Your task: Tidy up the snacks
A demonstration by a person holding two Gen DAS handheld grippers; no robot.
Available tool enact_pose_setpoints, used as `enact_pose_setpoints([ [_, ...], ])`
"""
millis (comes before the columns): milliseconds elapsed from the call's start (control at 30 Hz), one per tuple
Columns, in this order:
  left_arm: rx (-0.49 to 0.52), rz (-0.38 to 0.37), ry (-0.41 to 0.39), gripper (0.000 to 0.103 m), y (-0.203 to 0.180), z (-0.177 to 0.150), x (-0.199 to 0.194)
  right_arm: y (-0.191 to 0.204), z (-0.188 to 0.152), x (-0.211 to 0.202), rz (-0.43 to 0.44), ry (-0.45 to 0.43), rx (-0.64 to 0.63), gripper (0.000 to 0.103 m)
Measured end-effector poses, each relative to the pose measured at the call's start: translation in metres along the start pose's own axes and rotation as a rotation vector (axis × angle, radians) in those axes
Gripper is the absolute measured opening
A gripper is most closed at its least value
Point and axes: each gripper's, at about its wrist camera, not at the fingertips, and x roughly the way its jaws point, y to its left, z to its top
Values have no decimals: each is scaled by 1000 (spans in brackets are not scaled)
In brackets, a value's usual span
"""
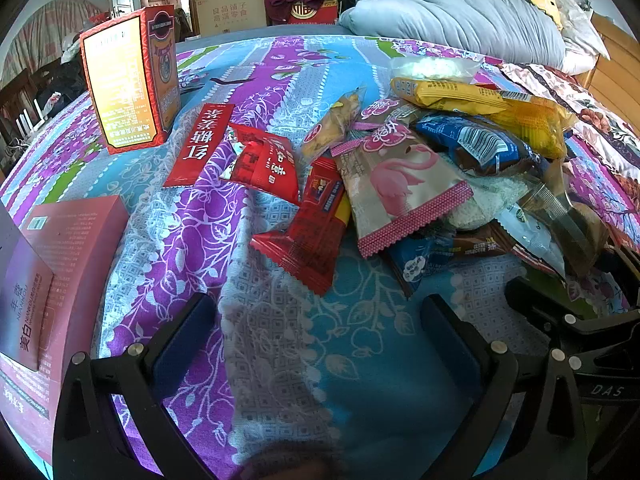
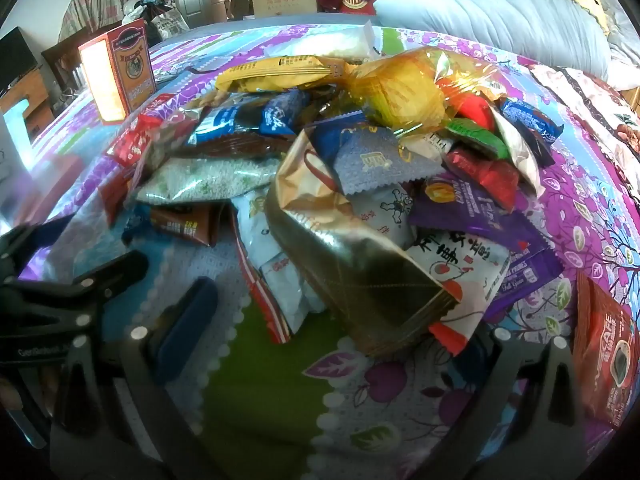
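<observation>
A heap of wrapped snacks lies on a flowered bedsheet (image 1: 280, 360). The left wrist view has a red packet (image 1: 308, 236), a flamingo-print pouch (image 1: 400, 184), a blue packet (image 1: 476, 144) and a yellow one (image 1: 452, 94). My left gripper (image 1: 320, 320) stands open just short of the red packet, nothing between its fingers. In the right wrist view a gold foil pouch (image 2: 344, 256) lies nearest, with a purple packet (image 2: 480, 216) and a grey-blue packet (image 2: 376, 164) beside it. My right gripper (image 2: 344, 320) is open, the gold pouch's end between its fingers, untouched.
An upright red-and-gold box (image 1: 128, 80) stands at the far left of the bed, a pink box (image 1: 52, 280) lies near left. A red coffee box (image 2: 604, 360) lies at the right. A grey-blue duvet (image 1: 460, 16) is piled at the back.
</observation>
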Motion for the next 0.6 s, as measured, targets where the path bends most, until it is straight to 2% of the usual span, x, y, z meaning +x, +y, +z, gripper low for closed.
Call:
enact_pose_setpoints([
  [600,3,4,2,103,0,0,0,0,0,0,0,0,0,103],
])
